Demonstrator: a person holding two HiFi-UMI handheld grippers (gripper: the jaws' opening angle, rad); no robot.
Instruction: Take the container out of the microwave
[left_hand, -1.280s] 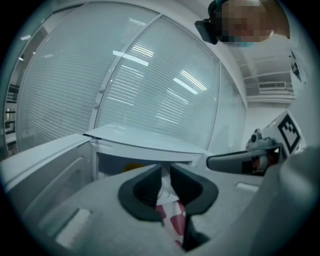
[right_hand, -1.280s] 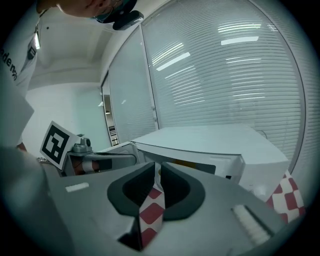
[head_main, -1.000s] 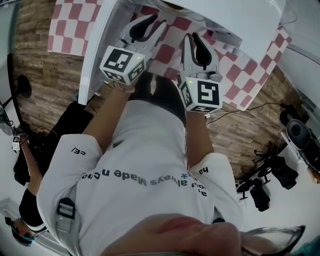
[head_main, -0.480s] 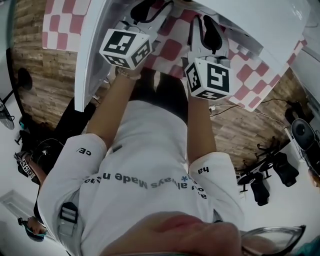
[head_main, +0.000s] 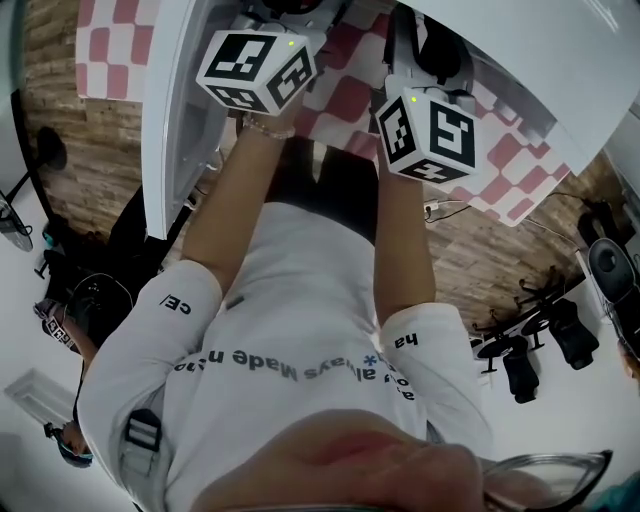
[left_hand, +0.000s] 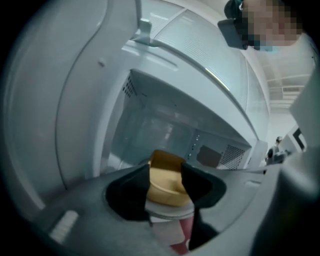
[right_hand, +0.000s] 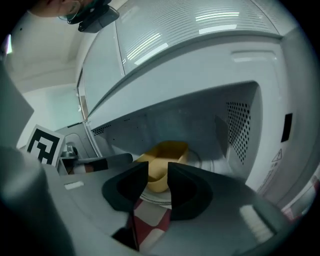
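Left gripper (left_hand: 166, 171): black fingers (left_hand: 131, 196) stand apart and have just been opening, with nothing clamped. Right gripper (right_hand: 157, 170): black fingers (right_hand: 189, 192) are likewise apart and have just been opening, pressing on nothing. Through both gaps shows the tan-yellow rectangular plastic container (left_hand: 169, 189), ahead of the fingertips and, as far as I can judge, untouched. It sits on the round glass turntable (right_hand: 199, 157) inside the cavity of the white microwave (right_hand: 235, 65), whose white door (head_main: 168, 130) hangs open at the left. The red-and-white checked cloth (head_main: 345, 100) on the desk lies below the cavity mouth. Status: door open and both grippers lined up on the container. Remaining: reach in, close on the rim, lift it out and set it down.
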